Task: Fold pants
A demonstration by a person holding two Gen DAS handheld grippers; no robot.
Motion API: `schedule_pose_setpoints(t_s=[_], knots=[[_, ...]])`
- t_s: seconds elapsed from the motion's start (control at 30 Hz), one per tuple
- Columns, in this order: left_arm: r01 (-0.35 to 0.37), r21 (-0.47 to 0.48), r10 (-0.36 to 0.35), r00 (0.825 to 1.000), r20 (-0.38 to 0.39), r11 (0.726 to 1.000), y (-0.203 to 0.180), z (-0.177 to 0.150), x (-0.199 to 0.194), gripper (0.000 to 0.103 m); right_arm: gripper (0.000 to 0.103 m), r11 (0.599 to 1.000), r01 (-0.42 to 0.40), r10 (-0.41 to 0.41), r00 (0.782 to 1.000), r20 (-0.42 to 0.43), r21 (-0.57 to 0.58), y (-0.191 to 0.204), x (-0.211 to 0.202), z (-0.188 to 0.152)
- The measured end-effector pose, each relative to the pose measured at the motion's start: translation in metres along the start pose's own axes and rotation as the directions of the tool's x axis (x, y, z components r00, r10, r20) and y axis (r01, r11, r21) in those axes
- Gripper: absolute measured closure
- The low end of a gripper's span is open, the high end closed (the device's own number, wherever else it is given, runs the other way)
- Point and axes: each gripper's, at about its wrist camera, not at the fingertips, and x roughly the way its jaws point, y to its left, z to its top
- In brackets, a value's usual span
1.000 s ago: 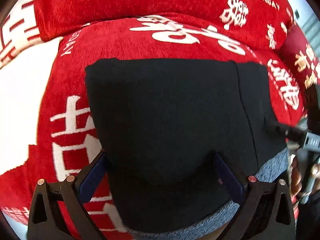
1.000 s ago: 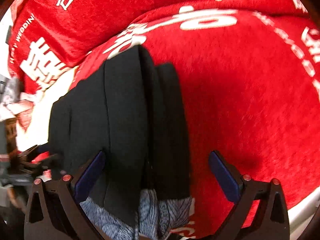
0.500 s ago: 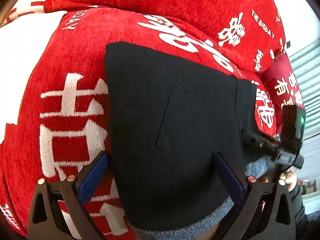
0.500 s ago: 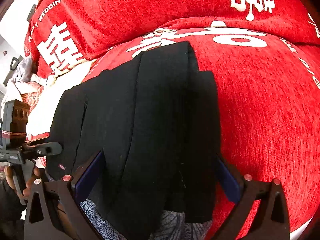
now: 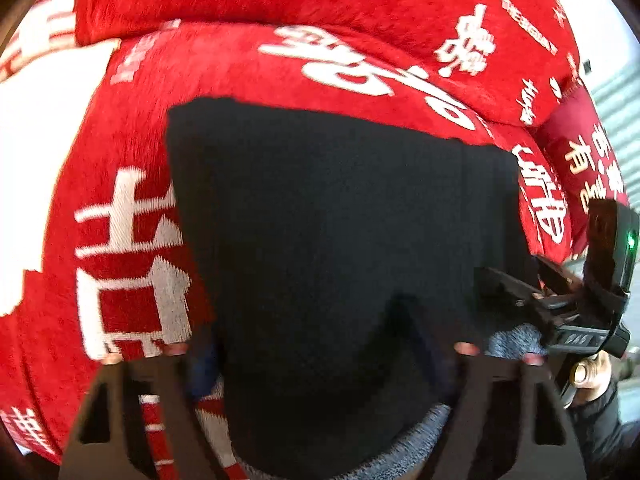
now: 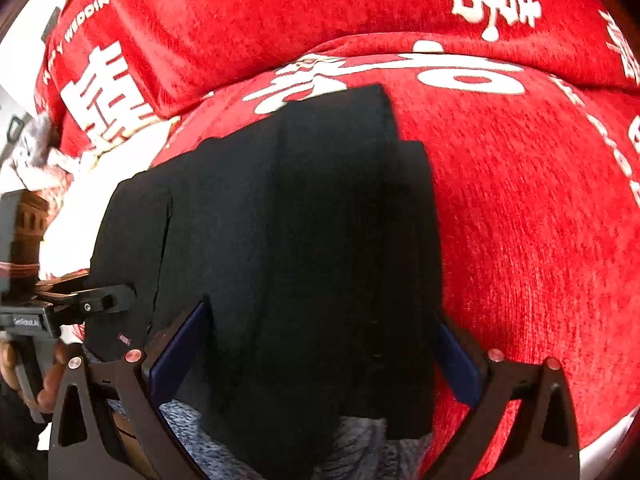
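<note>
On the red cushion (image 6: 540, 208), folded black pants (image 6: 304, 240) lie between both spread, released tongs (image 5: 320, 354) (image 6: 320, 344).

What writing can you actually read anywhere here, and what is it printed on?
"Y WEDDING": red cover, upper left of the right wrist view.
Large white Chinese characters on the cover: visible, not transcribed.
Small white print, upper right of the left wrist view: blurred.
Tiny tag on the black pants: unreadable.
</note>
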Motion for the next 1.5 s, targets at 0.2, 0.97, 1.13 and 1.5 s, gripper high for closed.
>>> schedule_pose_setpoints(t_s=[0.2,0.97,1.13,1.5], knots=[[0.033,-0.015,-0.033,0.999,0.024,0.999,0.004,0.000,-0.010,0.046,0.041,0.997,0.020,-0.016,0.998,0.054,-0.068,0.018,-0.027,-0.008],[-0.007,-0.030,0.011,0.991,0.135,1.000,0.035,0.048,-0.072,0.051,0.050,0.992,-0.003,0.015,0.996,0.087,-0.128,0.079,-0.047,0.065],[-0.024,-0.054,0.029,0.994,0.106,0.998,0.050,0.060,-0.061,0.051,0.050,0.992,-0.006,0.011,0.999,0.047,-0.123,0.083,-0.026,0.079],[-0.017,-0.124,0.022,0.999,0.034,0.992,0.080,0.075,-0.021,0.047,0.048,0.999,-0.011,0.009,0.999,-0.041,-0.051,0.070,0.023,0.091]])
